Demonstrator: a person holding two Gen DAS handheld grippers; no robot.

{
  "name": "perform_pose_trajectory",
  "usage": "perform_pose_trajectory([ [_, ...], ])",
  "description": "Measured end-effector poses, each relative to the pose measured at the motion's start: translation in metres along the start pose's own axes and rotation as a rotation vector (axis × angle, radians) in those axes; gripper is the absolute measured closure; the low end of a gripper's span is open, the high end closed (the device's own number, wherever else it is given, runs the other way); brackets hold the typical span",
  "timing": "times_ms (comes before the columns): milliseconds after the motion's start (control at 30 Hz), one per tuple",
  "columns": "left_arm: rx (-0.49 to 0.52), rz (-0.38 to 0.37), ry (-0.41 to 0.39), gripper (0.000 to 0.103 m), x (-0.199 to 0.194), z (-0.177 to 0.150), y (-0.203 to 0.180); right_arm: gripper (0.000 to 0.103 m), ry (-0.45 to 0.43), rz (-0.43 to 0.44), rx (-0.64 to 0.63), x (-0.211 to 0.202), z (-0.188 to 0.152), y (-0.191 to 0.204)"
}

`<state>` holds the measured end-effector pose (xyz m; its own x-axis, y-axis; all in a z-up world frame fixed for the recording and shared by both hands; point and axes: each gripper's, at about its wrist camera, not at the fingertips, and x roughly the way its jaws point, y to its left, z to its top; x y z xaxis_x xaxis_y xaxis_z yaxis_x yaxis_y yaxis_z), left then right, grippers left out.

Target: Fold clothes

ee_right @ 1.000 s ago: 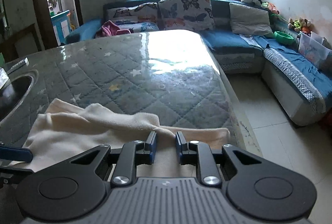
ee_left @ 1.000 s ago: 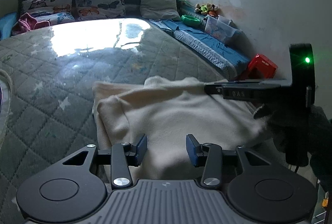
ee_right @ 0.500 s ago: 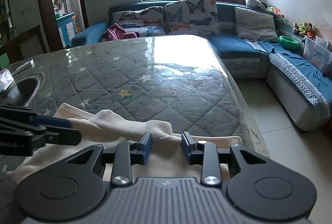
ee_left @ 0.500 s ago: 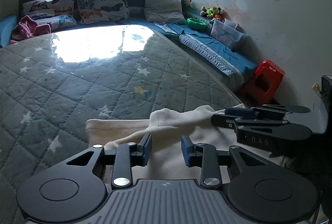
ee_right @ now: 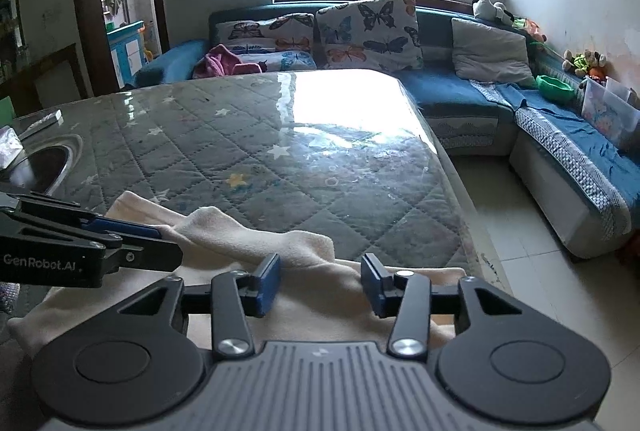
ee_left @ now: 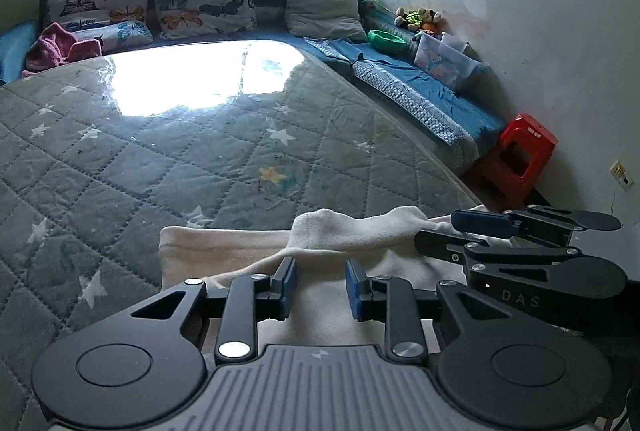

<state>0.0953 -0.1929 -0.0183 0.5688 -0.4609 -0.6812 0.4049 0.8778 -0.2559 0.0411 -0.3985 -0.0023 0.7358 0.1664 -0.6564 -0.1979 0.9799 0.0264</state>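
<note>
A cream fleece garment (ee_left: 248, 251) lies folded at the near edge of the quilted grey table cover (ee_left: 160, 151); it also shows in the right wrist view (ee_right: 248, 239). My left gripper (ee_left: 320, 289) is open and empty, its fingers just above the cloth. My right gripper (ee_right: 320, 281) is open wide and empty over the cloth's near right part. The right gripper shows from the side in the left wrist view (ee_left: 480, 227), and the left gripper in the right wrist view (ee_right: 132, 235), both resting against a raised fold of the garment.
A blue corner sofa (ee_right: 460, 91) with butterfly pillows (ee_right: 368, 31) stands behind and to the right of the table. A red stool (ee_left: 520, 159) stands on the floor at the right. A dark bowl (ee_right: 36, 167) sits at the table's left edge. A pink cloth (ee_left: 56, 49) lies on the sofa.
My right gripper has opened from nearly shut to wide open. My left gripper narrowed a little, then opened again. Both have drawn back toward the cloth's near edge.
</note>
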Motion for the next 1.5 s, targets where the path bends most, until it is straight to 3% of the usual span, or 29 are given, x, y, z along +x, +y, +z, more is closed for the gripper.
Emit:
perform_pose_trajectory([
  [633,0.023,-0.002,-0.055,0.072,-0.057,-0.051,0.002,0.044,-0.046,0.103,-0.127,-0.052,-0.037,0.058],
  [1200,0.002,0.038,-0.075,0.071,-0.076,-0.080,0.012,0.040,-0.051,0.128,-0.203,-0.053,-0.058,0.089],
  [1500,-0.028,0.060,-0.070,0.069,-0.079,-0.080,0.016,0.039,-0.087,0.131,-0.205,-0.056,-0.051,0.097],
])
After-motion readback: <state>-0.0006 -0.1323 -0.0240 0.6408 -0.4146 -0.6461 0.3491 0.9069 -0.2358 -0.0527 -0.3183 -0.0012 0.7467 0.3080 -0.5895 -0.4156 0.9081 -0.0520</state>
